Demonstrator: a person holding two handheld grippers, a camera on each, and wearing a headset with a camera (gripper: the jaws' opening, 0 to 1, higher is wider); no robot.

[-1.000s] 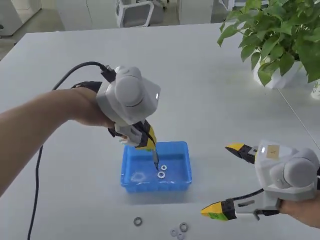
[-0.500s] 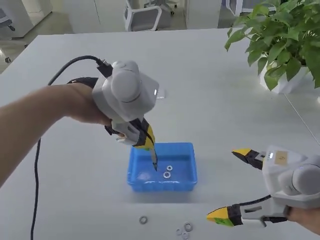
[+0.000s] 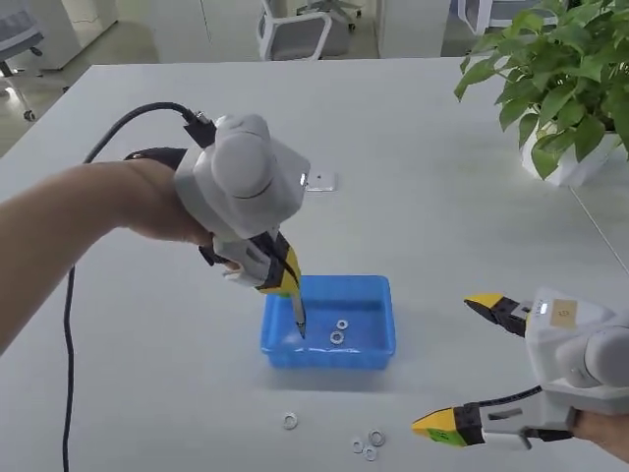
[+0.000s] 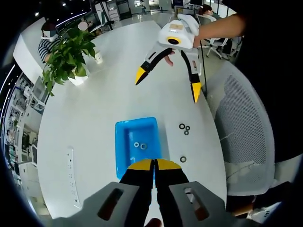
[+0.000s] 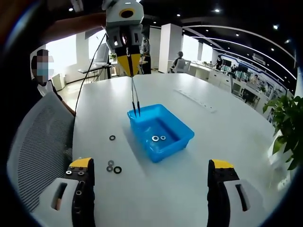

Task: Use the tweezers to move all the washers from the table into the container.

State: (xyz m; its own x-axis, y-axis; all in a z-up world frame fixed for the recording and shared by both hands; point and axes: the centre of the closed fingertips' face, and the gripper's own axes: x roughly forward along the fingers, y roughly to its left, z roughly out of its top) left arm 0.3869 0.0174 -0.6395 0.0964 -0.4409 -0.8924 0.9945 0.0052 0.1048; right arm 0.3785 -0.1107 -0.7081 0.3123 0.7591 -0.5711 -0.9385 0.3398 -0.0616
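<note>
The tweezers (image 3: 297,317) are pinched in the left hand-held gripper (image 3: 283,278), whose jaws are closed on them. Their tips are at the left side of the blue container (image 3: 329,356), which holds two washers (image 3: 338,332). Four washers (image 3: 290,421) lie nearer on the worktop (image 3: 442,197). At near right, the right hand-held gripper (image 3: 447,364) gapes wide, empty.

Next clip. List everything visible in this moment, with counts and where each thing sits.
table: one, white, under everything
container: one, blue, mid-table
washers in container: two, silver, on its floor
loose washers: four, silver, on the table on the near side of the container, one alone, three clustered
tweezers: one, dark, tips over the container
potted plant: one, green in a white pot, far right
cable: one, black, at left
left gripper: white, yellow-tipped jaws shut on the tweezers
right gripper: white, jaws open, near right
</note>
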